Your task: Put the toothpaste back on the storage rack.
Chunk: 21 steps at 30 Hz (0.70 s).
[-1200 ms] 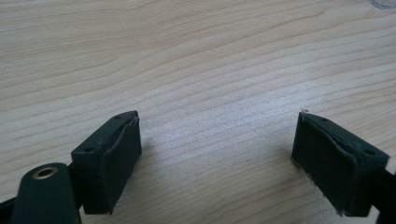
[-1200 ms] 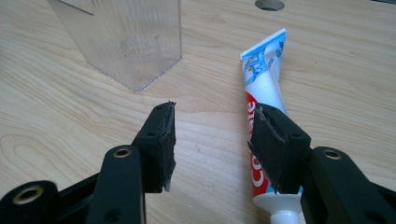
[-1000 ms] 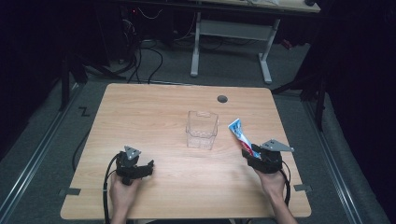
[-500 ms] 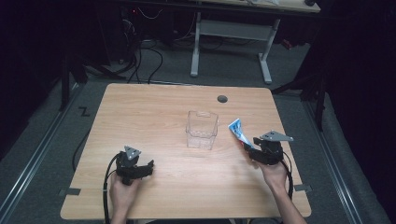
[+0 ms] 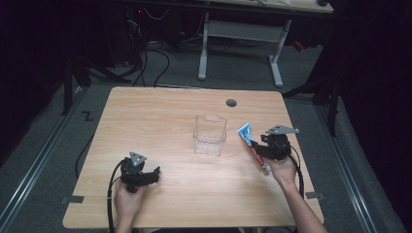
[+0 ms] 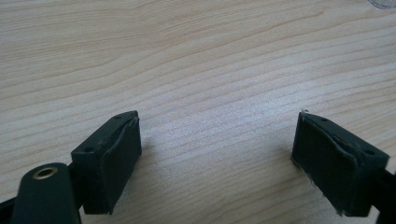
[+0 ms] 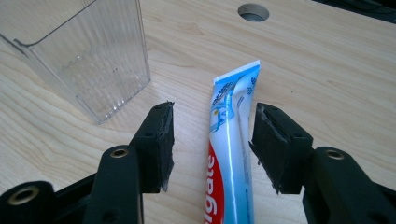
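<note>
Right claw [image 7: 212,144] shifted tableward — toothpaste tube [image 7: 229,154] between open jaws, unclamped

Setting: lab or test workspace, not home. Evidence: light wooden table [image 5: 160,121] with round cable hole [image 5: 231,103], standing on grey carpeted floor [image 5: 43,145]; surroundings dark. Well beyond jaws, past far table edge: white metal desk frame [image 5: 240,46] and loose black cables [image 5: 160,58] trailing over floor. Metal rail [image 5: 36,160] runs along floor off to left-gripper side of table; tape marks [image 5: 72,199] on floor near table corner. No domestic furnishings visible
</note>
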Available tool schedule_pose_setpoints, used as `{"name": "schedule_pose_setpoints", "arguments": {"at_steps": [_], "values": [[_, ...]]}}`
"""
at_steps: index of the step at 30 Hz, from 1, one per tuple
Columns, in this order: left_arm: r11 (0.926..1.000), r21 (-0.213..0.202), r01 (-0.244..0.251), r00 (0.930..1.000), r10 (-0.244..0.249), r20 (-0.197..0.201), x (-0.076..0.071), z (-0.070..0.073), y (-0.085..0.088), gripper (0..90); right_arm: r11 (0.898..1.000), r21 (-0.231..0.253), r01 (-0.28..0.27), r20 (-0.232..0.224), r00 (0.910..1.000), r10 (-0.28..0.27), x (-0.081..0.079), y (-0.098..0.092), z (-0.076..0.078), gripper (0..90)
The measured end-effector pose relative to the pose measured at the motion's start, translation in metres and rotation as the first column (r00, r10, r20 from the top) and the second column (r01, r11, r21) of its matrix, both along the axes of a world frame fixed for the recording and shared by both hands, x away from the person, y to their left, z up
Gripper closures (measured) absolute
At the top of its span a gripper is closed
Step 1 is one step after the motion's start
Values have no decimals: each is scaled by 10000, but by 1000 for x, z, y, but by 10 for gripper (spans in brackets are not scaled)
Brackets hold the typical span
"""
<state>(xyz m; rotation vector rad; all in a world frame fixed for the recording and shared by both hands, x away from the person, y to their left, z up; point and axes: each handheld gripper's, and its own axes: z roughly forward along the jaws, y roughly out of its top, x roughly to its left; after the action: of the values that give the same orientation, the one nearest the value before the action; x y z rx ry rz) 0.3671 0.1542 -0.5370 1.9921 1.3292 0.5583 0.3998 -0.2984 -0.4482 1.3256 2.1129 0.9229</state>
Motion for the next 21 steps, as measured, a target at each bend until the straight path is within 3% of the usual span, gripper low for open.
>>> {"name": "schedule_pose_setpoints", "arguments": {"at_steps": [9, 21], "values": [[10000, -9, -4, 10000, 4, 3, 0, 0, 0, 160, 9991, -352, -245, -161, 9996, 240, 14, 5, 5, 530], [10000, -9, 0, 10000, 0, 2, 0, 0, 0, 160, 9951, -942, -284, -817, 9964, 207, 34, 9, 1, 518]]}}
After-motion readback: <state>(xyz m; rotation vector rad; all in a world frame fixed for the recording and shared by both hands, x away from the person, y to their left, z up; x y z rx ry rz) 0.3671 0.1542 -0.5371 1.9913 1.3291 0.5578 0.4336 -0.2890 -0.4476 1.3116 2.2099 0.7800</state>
